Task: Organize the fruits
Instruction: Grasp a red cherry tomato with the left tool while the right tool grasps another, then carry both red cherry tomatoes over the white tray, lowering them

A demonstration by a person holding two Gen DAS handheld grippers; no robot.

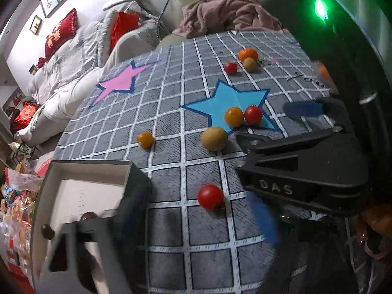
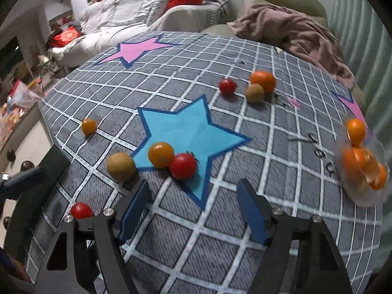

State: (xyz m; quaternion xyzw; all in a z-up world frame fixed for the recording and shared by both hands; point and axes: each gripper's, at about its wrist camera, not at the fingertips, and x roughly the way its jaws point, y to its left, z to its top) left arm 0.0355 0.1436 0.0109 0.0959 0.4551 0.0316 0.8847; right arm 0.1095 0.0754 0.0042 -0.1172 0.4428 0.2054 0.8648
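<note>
A grey cloth with a white grid and blue and pink paper stars is covering the worktop, while a white sofa with red cushions and a pink blanket are sitting behind it. Tomatoes, oranges and kiwis are lying scattered on the cloth, one red tomato touching an orange on the blue star, more oranges sitting in a clear bowl at the right edge. The right gripper is hovering with jaws spread and empty; the left gripper, beside a white box, is too blurred to tell.
</note>
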